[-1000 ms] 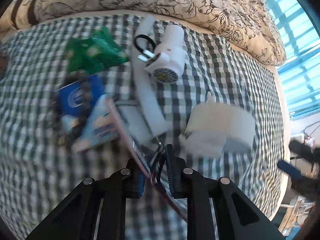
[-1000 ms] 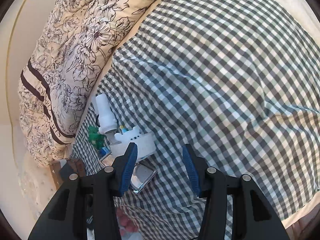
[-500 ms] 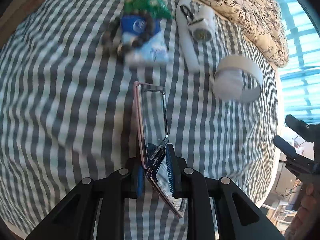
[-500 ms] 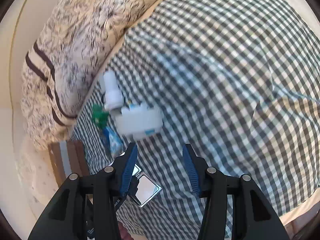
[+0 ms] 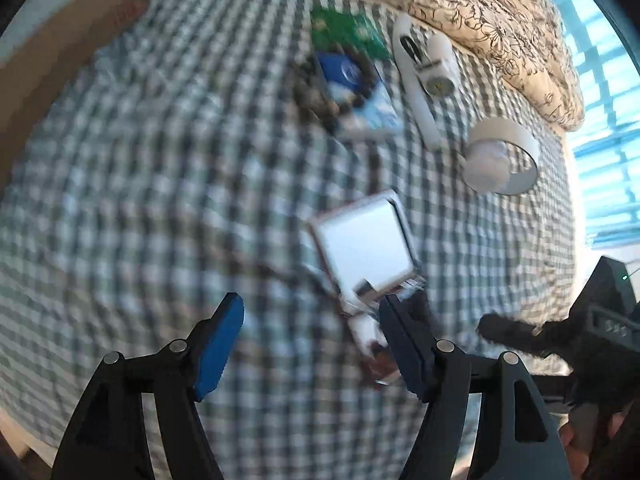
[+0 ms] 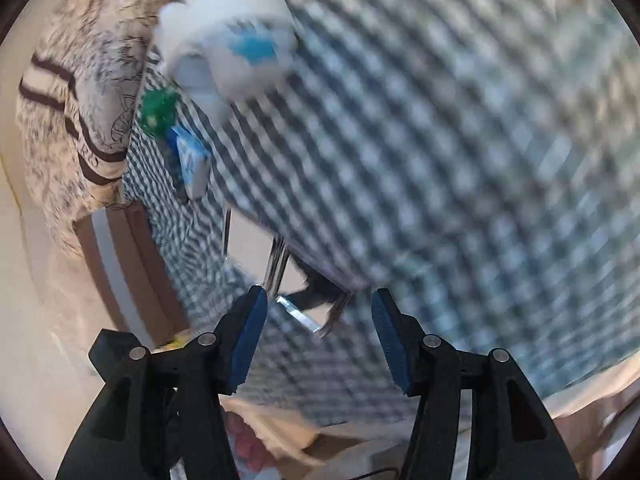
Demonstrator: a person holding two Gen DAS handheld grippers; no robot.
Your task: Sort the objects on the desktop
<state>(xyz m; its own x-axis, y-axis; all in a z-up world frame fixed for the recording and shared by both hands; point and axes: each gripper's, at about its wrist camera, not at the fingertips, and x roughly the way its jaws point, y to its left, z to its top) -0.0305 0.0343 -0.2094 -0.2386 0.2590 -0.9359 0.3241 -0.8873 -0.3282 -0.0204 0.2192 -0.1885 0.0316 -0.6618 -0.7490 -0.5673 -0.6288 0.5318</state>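
Note:
A folding mirror [image 5: 366, 252] lies open on the checked bedsheet [image 5: 160, 200]. My left gripper [image 5: 311, 304] hovers over it with its jaws opening wide. The mirror's lower leaf sits close to the right finger [image 5: 400, 340], and no pad presses on it. In the right wrist view the same mirror [image 6: 256, 248] lies just beyond my right gripper [image 6: 319, 294]. That gripper's jaws are opening too, with nothing between them. Further back are a green packet [image 5: 348, 32], a blue packet [image 5: 352, 80], a white hand fan [image 5: 438, 68] and a white tape roll [image 5: 500, 160].
A floral quilt [image 5: 480, 8] is bunched along the far side of the bed. A brown board [image 5: 60, 60] borders the sheet on the left, and a bright window [image 5: 600, 80] is at the right. The other gripper's black body [image 5: 580, 320] hangs at the bed's right edge.
My left gripper let go of the mirror, which now lies on the sheet, and its jaws spread wide. My right gripper sank toward the mirror and opened a little more.

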